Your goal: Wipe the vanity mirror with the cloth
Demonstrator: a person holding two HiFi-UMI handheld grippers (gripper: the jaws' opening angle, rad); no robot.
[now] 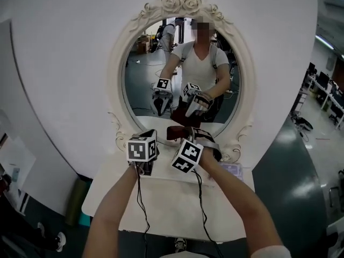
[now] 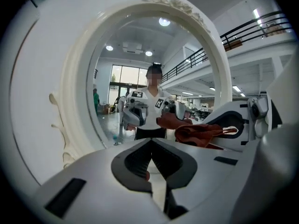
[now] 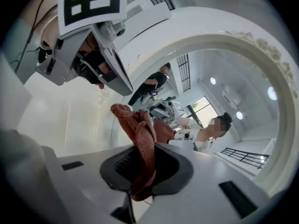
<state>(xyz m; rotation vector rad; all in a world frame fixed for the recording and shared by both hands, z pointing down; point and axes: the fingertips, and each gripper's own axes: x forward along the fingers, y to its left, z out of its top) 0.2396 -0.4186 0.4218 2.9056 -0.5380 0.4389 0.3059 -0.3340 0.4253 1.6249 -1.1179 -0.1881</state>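
1. While the right gripper (image 3: 142, 169) is clamped on the bunched rust-red cloth (image 3: 140, 134), the left gripper (image 2: 152, 174) at its 9 o'clock has its jaws together, empty.
2. Vanity mirror (image 1: 180, 69) is at 12 o'clock, cloth near its bottom edge.
3. White tabletop (image 1: 161, 198) underneath, white wall (image 1: 64, 47) behind.

I have the vanity mirror (image 1: 180, 74) standing upright at the back of the surface (image 1: 161, 203), straight ahead of me. My left hand-held gripper (image 2: 150, 146) and right hand-held gripper (image 3: 140, 160) sit side by side above the surface, just in front of the mirror's lower rim, with the left one close on the right one's left. The cloth (image 3: 141, 139) sits between the right one's jaws and sticks out ahead of them toward the glass, near the mirror's bottom edge.
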